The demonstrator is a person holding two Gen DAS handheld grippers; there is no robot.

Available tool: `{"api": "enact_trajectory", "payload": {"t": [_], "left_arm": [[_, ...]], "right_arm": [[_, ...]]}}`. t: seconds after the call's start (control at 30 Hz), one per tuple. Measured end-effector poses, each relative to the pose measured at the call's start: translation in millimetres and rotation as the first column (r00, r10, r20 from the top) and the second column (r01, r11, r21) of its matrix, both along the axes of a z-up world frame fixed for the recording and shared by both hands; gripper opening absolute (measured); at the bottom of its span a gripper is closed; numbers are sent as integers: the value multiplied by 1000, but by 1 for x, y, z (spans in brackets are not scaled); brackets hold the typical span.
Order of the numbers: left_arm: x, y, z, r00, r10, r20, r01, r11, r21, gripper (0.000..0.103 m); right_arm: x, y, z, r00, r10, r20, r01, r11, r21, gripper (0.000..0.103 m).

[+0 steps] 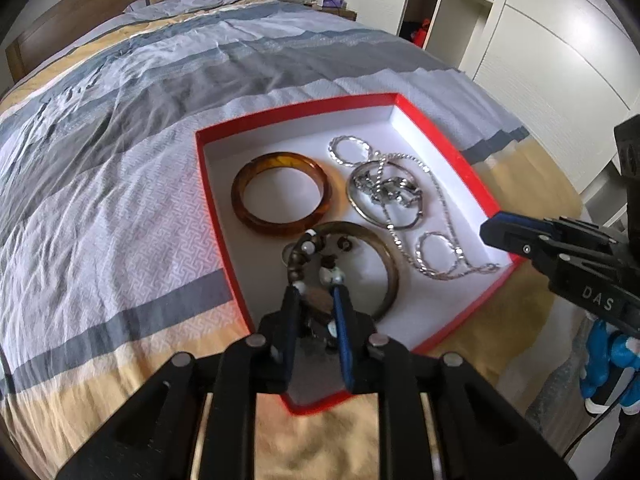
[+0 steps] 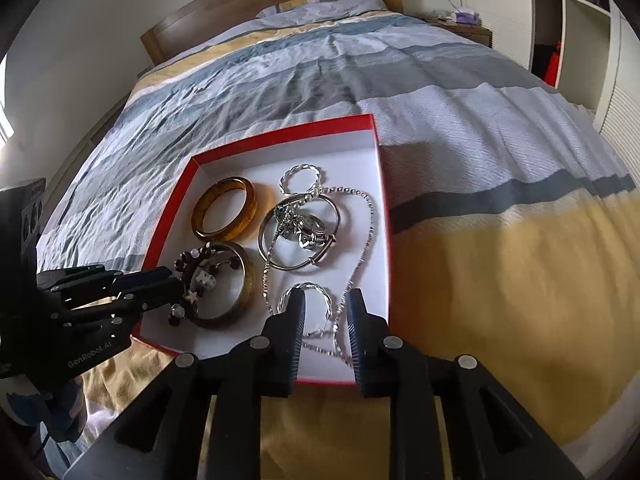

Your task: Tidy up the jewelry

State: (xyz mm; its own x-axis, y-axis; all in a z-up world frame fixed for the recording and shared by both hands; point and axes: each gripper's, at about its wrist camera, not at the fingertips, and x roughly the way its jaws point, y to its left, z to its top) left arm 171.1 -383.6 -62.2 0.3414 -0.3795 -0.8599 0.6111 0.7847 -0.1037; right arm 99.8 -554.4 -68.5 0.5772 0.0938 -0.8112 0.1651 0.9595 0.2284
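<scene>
A red box point(image 1: 224, 196) with a white inside lies on the bed; it also shows in the right wrist view point(image 2: 380, 200). In it lie an amber bangle point(image 1: 240, 208), a dark bangle point(image 1: 390, 268), a silver bangle point(image 1: 356, 208), twisted silver rings and a silver chain point(image 1: 440, 204). My left gripper point(image 1: 316, 292) is shut on a dark beaded bracelet point(image 1: 298, 256) with white beads, held over the dark bangle point(image 2: 246, 280). My right gripper point(image 2: 324, 300) is open and empty, above the box's near edge over the chain point(image 2: 340, 312).
The box sits on a wrinkled striped duvet point(image 1: 120, 140) in grey, white and yellow. A wooden headboard point(image 2: 260, 4) and pillows are at the far end. White wardrobes point(image 1: 540, 40) and a nightstand point(image 2: 468, 28) stand to the right.
</scene>
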Motion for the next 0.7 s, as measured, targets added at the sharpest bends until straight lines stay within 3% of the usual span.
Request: {"api": "enact_trajectory", "payload": {"t": [0.37, 0.7], "left_arm": [[-40, 58, 53, 994, 64, 87, -60, 997, -57, 36], [-89, 150, 106, 953, 217, 213, -202, 975, -88, 52]], "right_arm": [[-37, 28, 57, 996, -39, 78, 43, 998, -45, 44], [-85, 107, 108, 987, -6, 163, 23, 994, -104, 61]]}}
